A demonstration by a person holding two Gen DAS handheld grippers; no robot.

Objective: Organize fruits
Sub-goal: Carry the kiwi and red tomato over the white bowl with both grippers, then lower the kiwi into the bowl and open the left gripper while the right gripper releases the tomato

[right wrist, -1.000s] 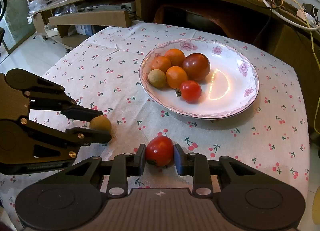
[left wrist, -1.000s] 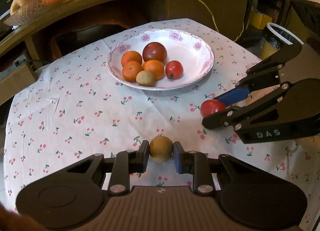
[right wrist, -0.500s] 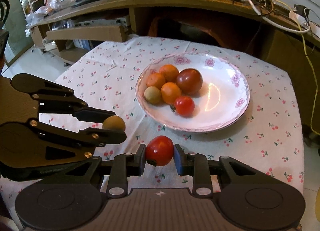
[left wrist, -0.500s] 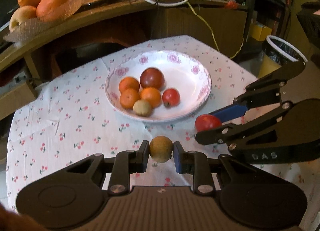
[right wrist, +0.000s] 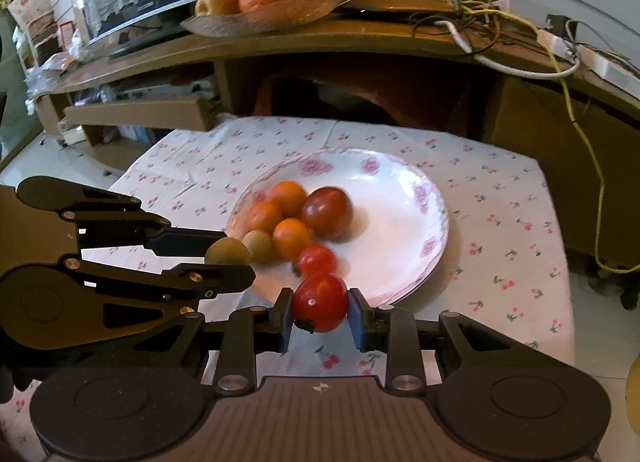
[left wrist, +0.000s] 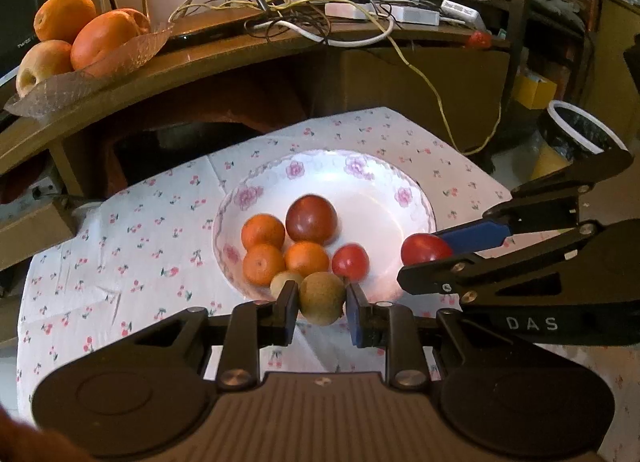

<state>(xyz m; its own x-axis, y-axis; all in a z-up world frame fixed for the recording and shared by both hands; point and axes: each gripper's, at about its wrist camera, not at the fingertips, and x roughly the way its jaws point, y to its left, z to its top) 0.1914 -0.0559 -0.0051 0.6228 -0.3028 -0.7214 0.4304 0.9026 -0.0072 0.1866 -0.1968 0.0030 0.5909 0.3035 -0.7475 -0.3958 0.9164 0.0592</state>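
Cherry-print cloth covers the desk [left wrist: 132, 262] below both tongs. Left tongs [left wrist: 322, 299] are clamped on a round brownish-green fruit [left wrist: 322, 298]; right tongs [right wrist: 320, 304] are clamped on a glossy red tomato [right wrist: 320, 302]. Just ahead lies the white floral-rimmed plate [right wrist: 420, 197] with oranges, a dark plum-like fruit and another tomato crowding its left part. Best, I judge, to carry each piece over the rim, lower onto bare porcelain, and release low so nothing rolls.

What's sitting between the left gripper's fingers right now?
A brown round fruit, pinched between the left gripper fingers; clearest in the left wrist view.
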